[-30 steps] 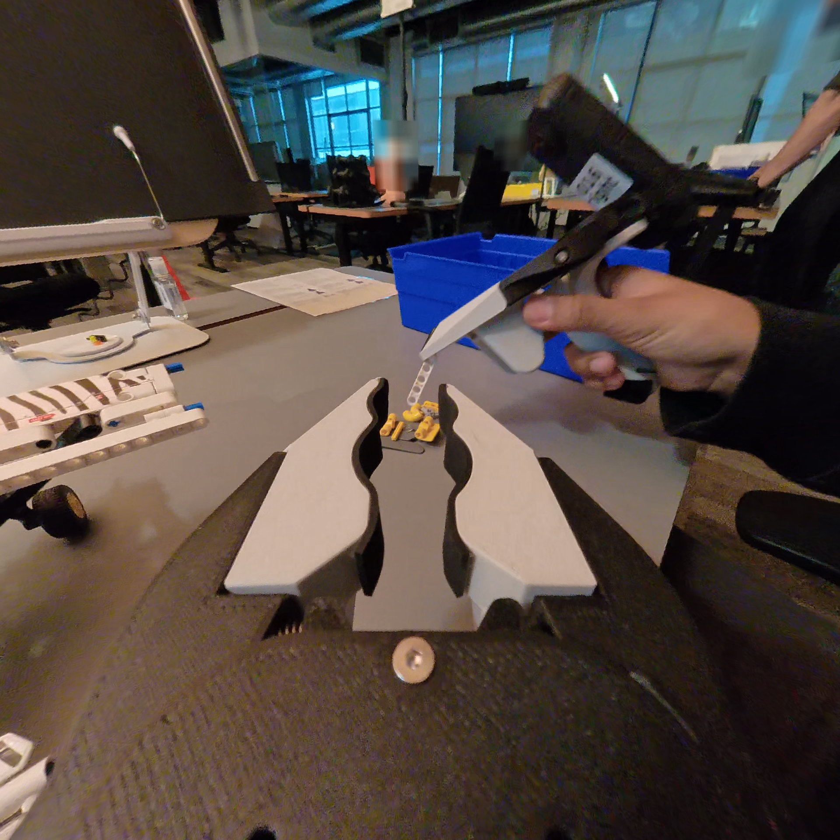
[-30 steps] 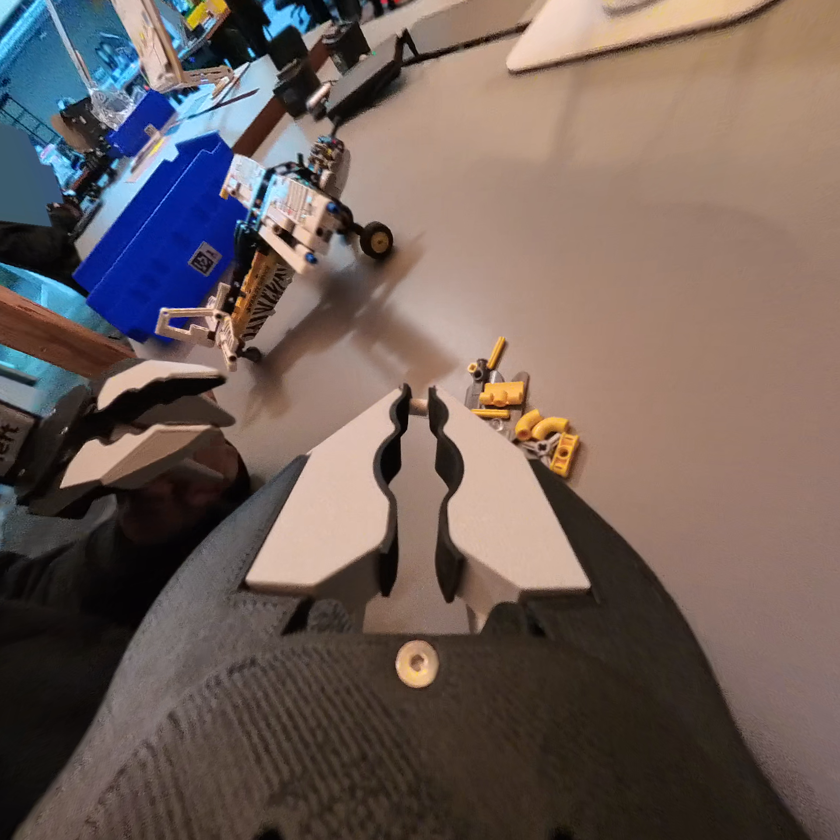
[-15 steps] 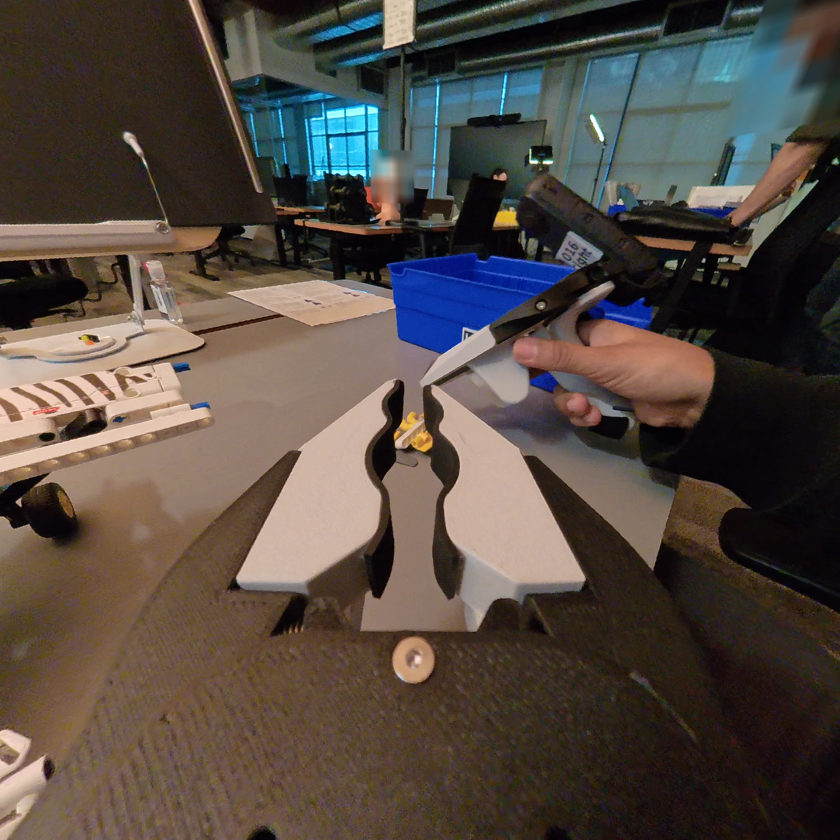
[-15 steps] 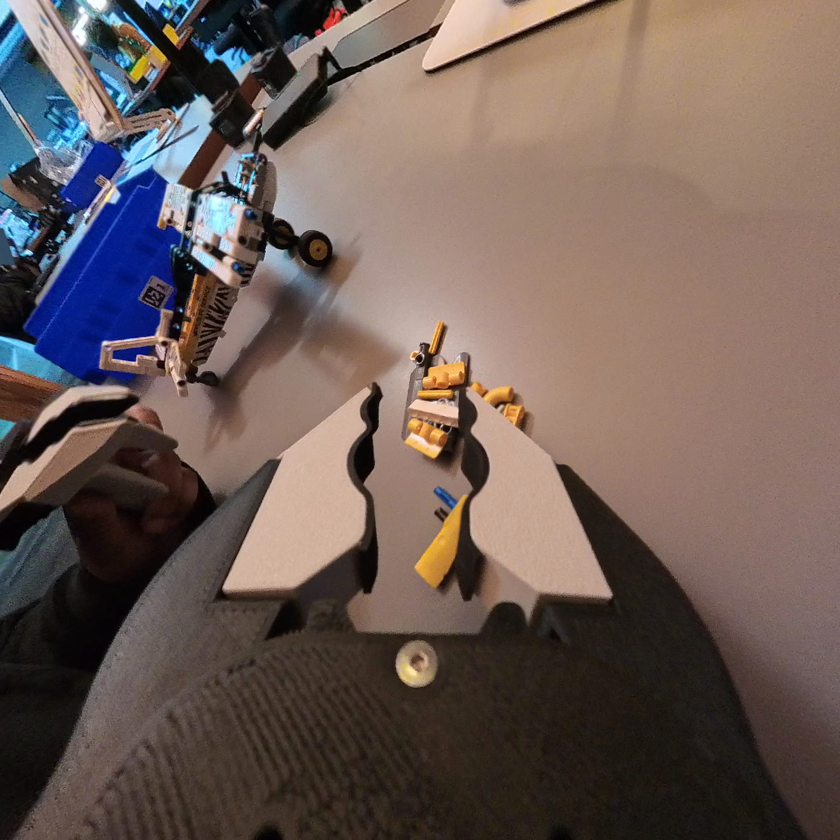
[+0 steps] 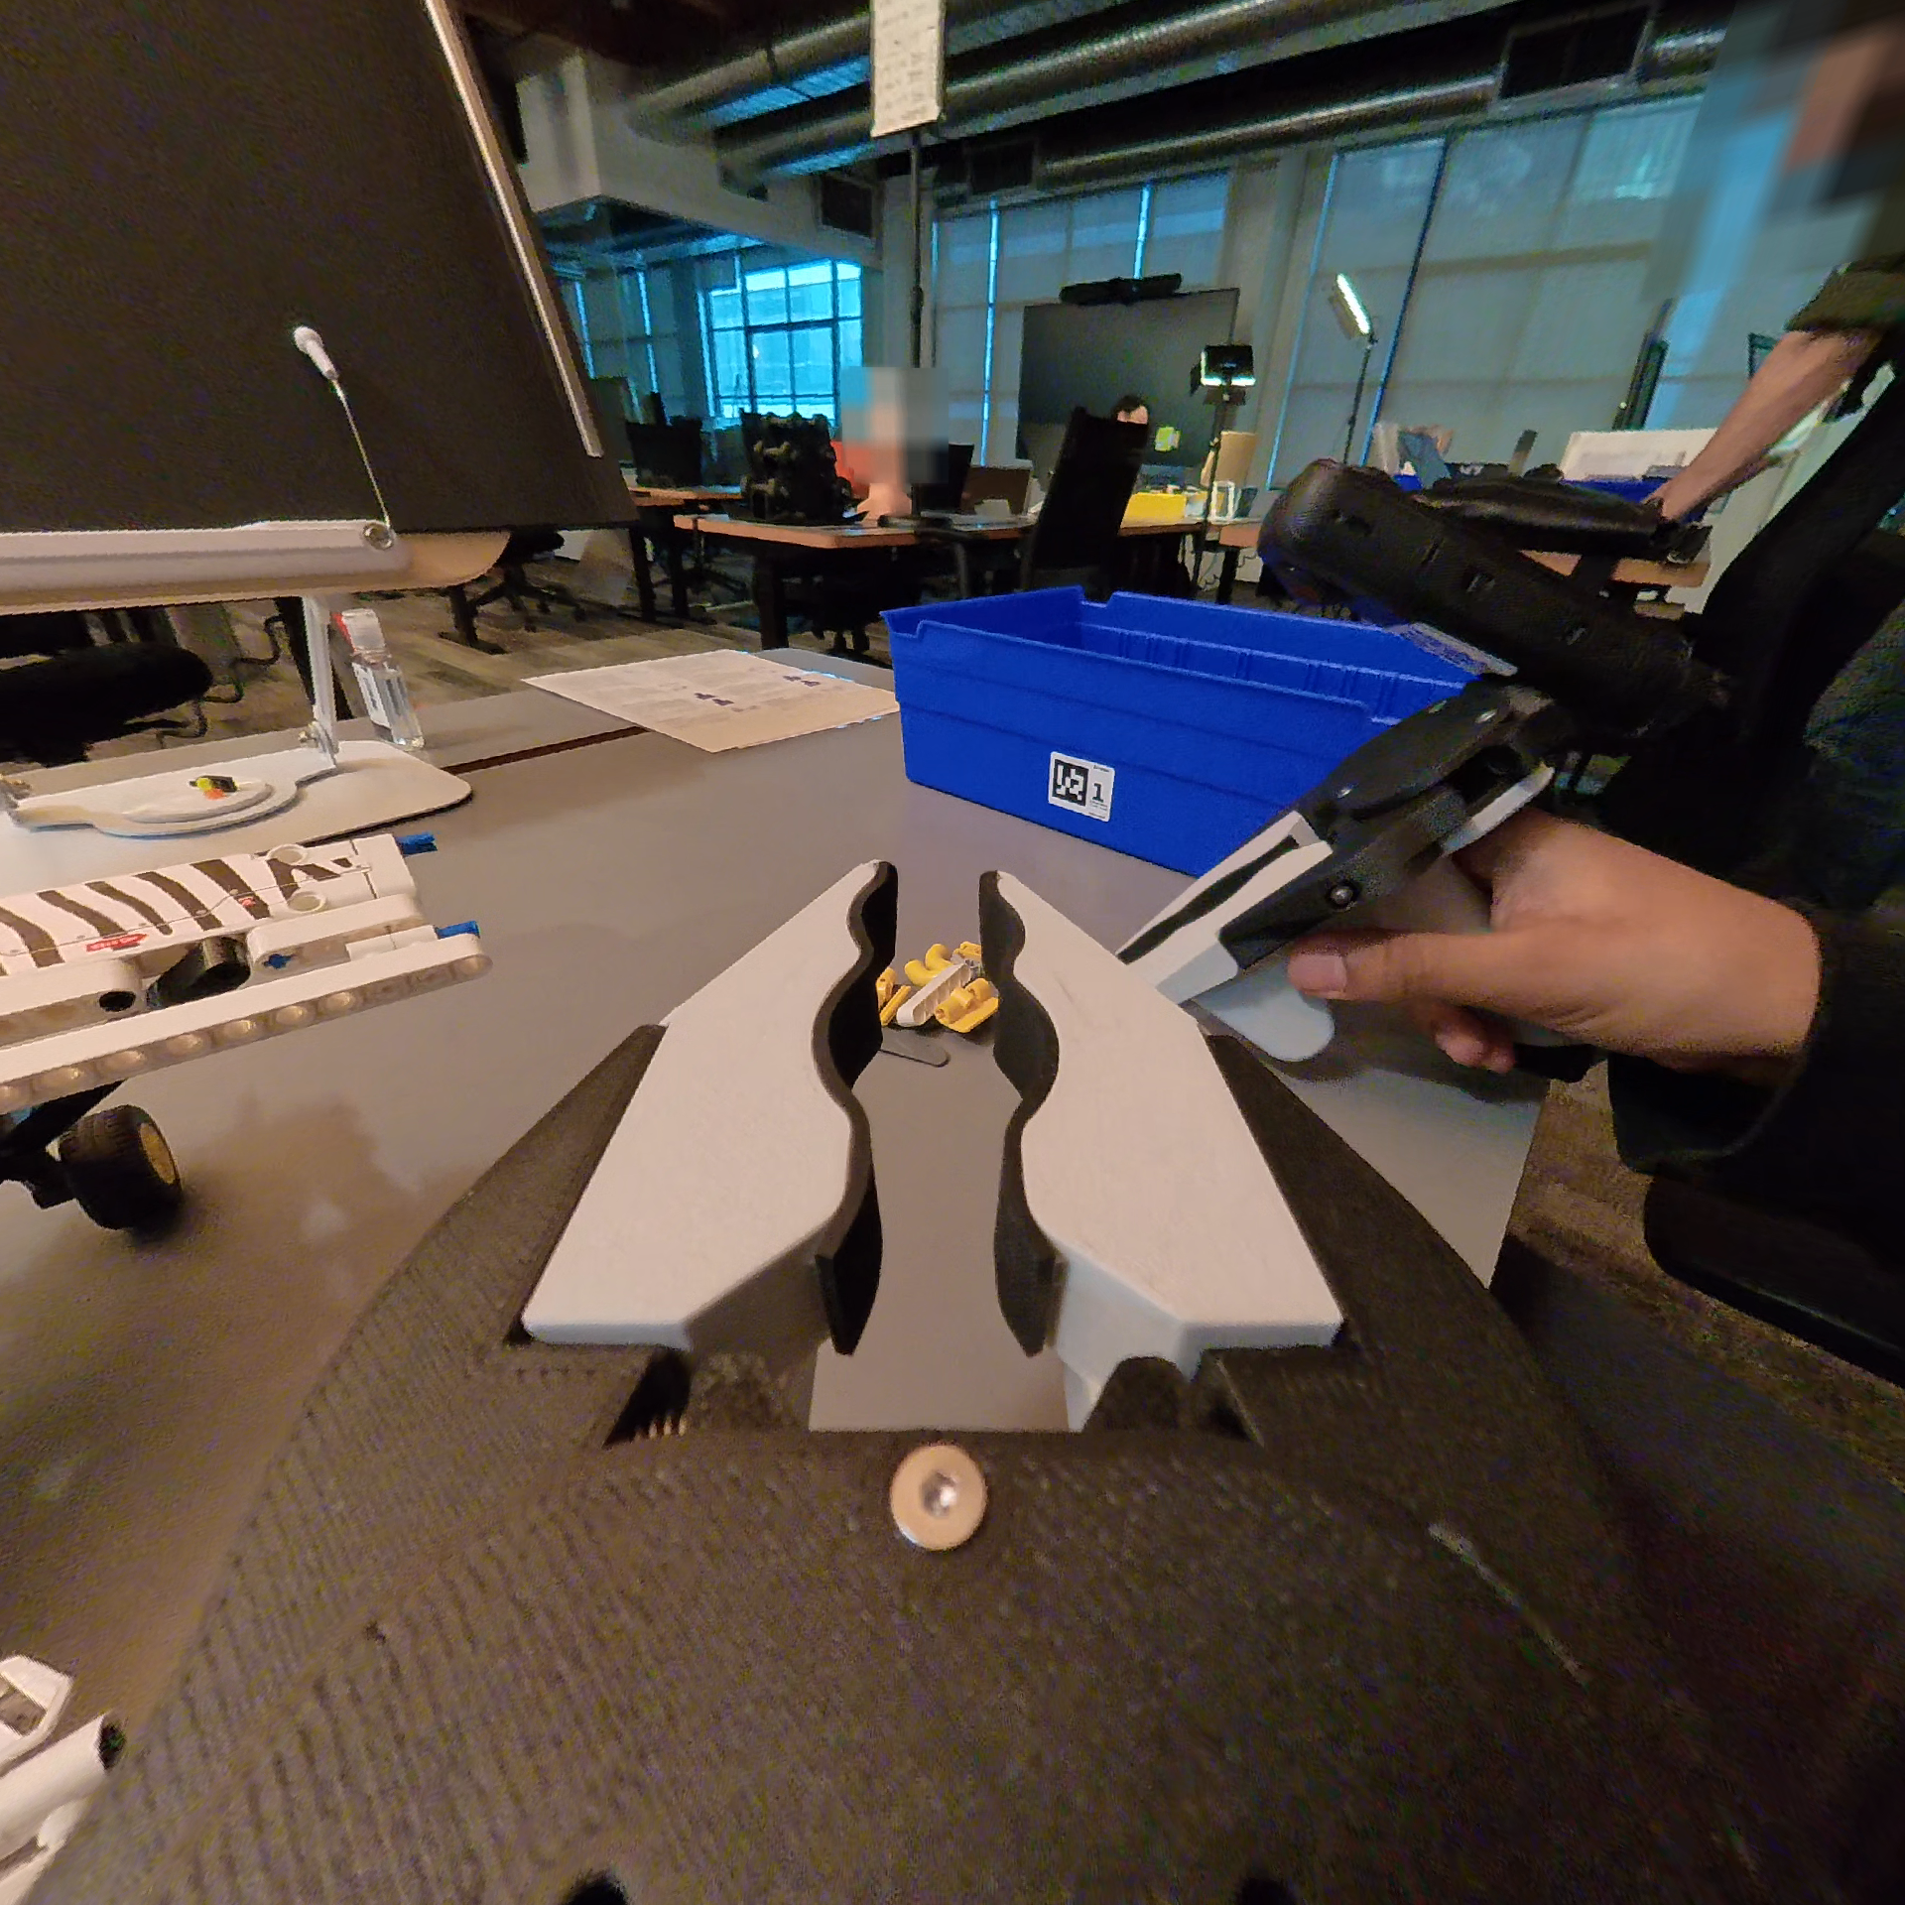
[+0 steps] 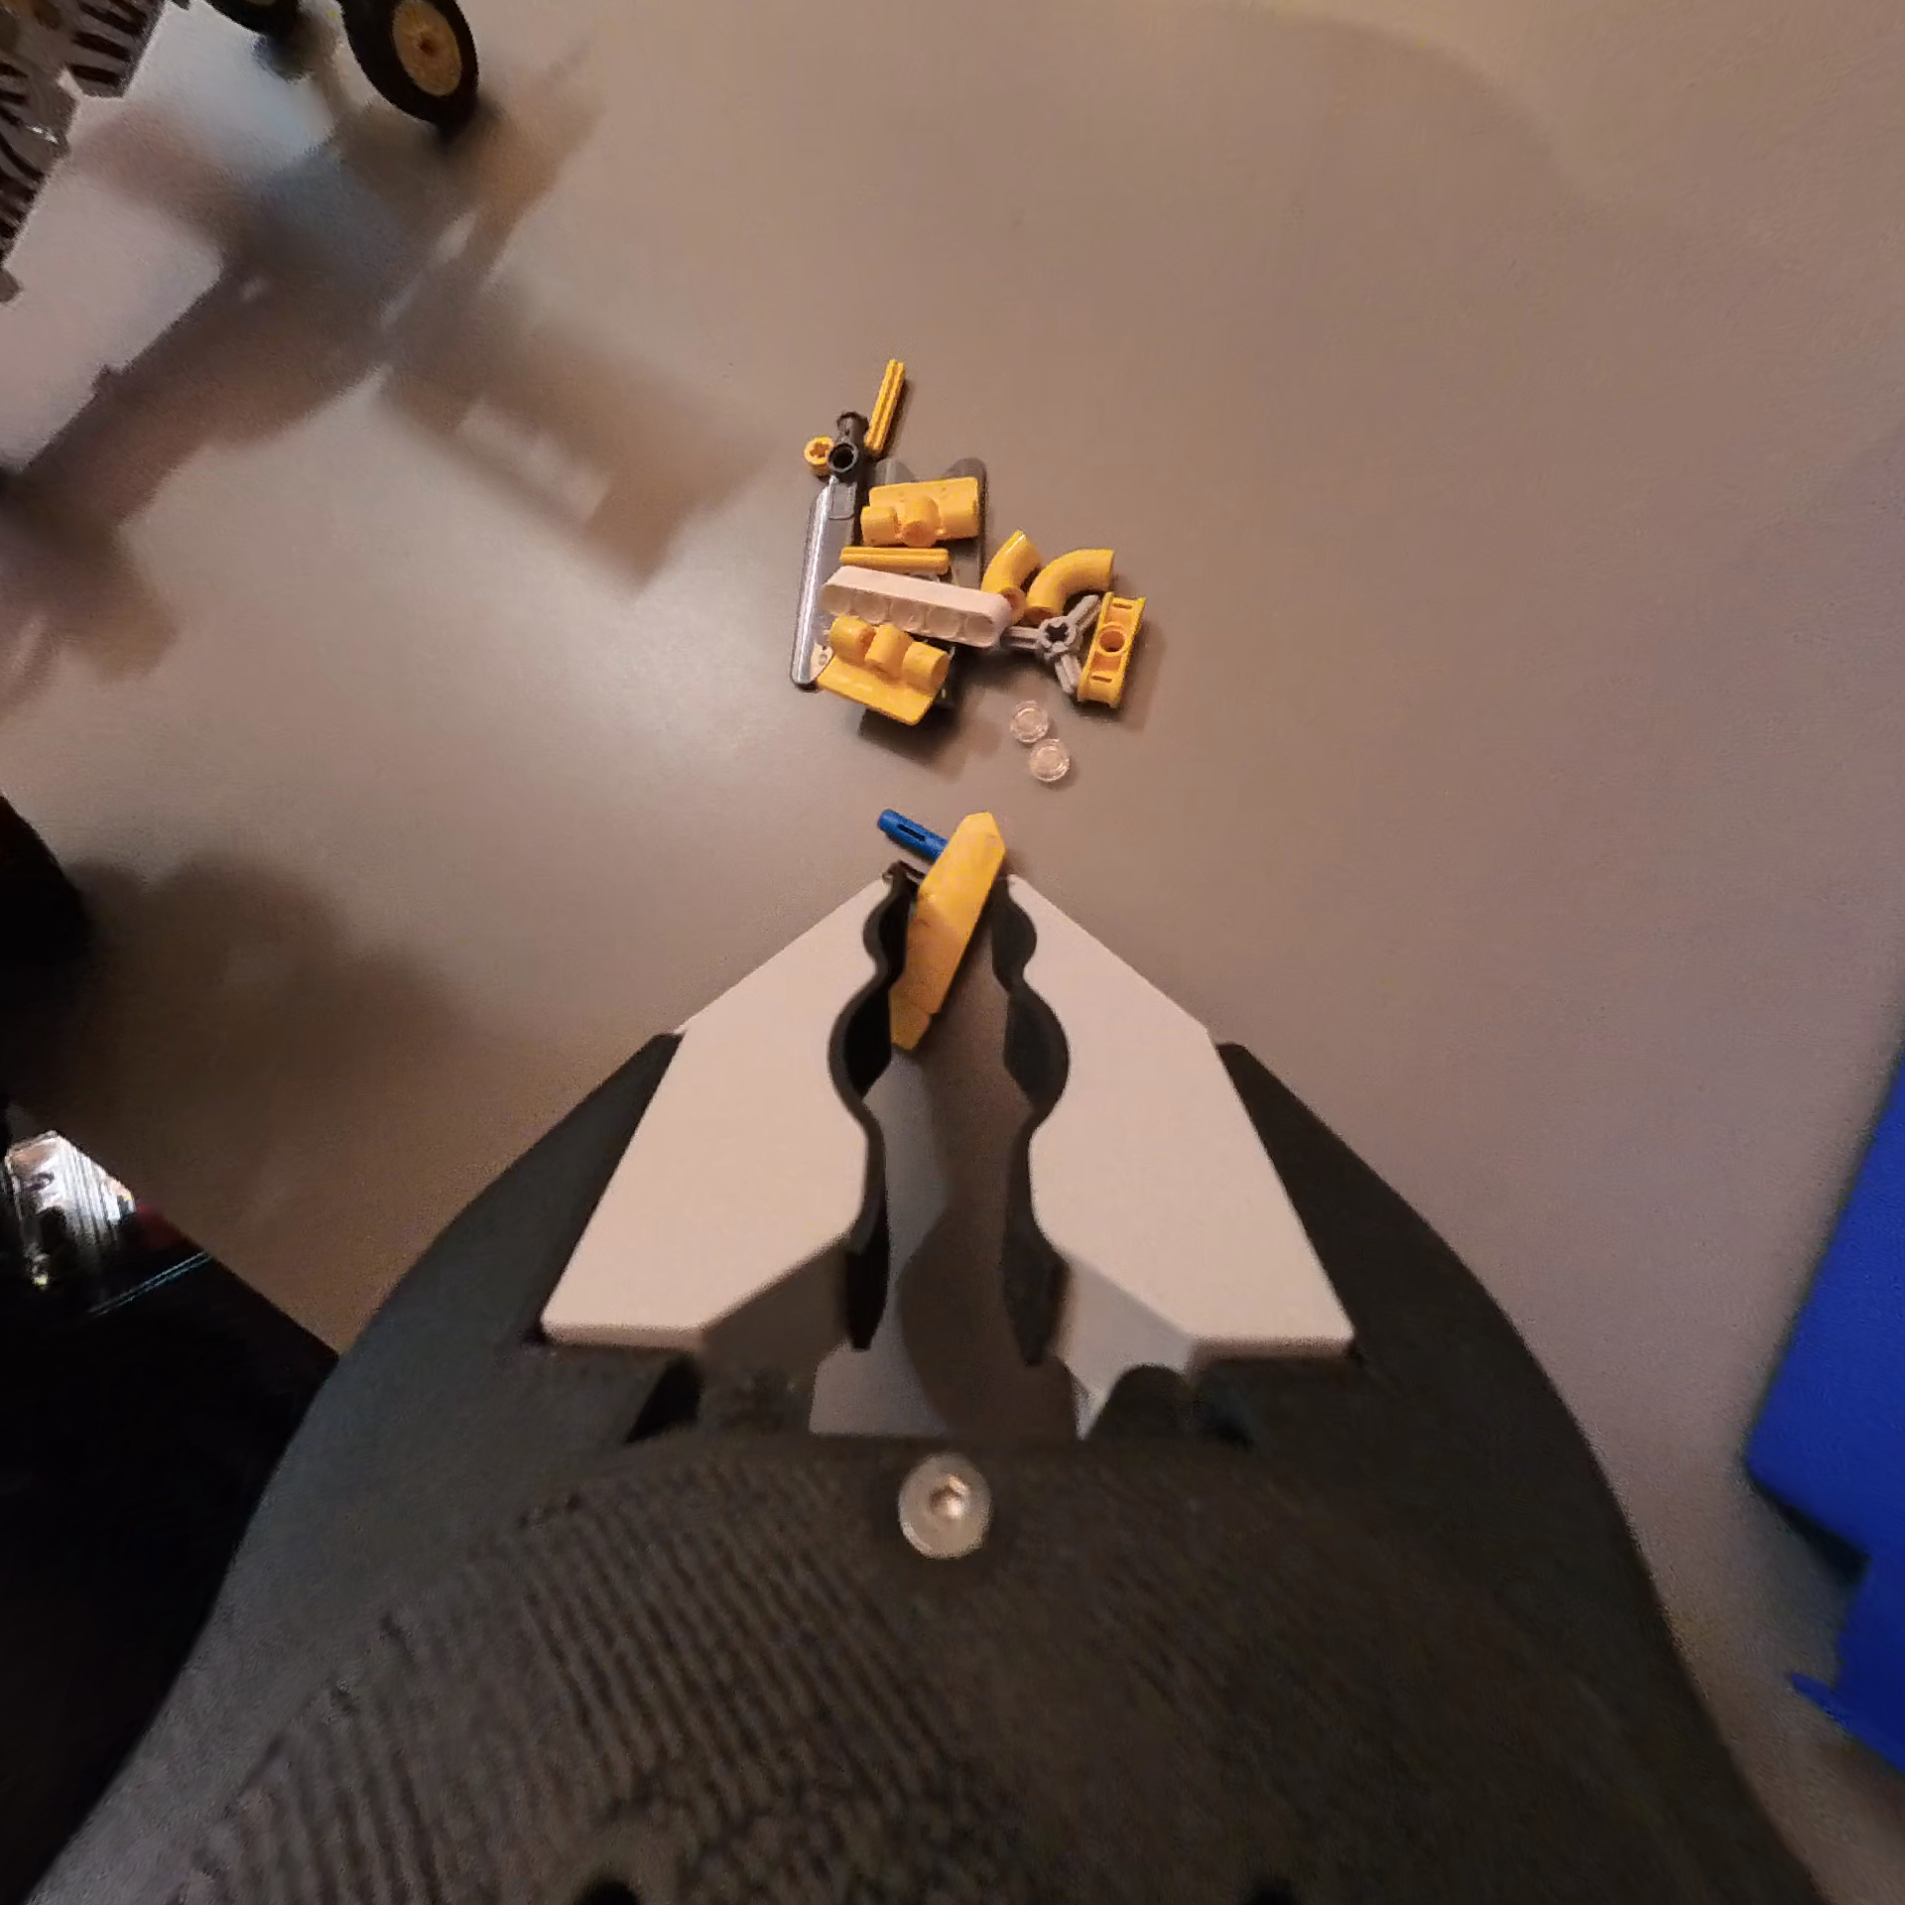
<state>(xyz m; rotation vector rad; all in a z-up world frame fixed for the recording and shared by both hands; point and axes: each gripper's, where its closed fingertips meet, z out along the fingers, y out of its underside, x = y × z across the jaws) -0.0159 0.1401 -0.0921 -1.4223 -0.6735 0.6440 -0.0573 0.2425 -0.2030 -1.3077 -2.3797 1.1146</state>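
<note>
Right gripper pinching flat yellow panel piece, blue pin attached; left gripper slightly spread, bare

The toy vehicle runs off the left edge, the blue bin is cut by the right edge, and the right claw tips hide behind the left claw's finger.

table: smooth matt grey, faint sheen | bricks: glossy plastic, yellow and white | bin: glossy blue plastic | gripper bodies: rough ribbed black | fingers: matt grey | screw: shiny metal
</note>
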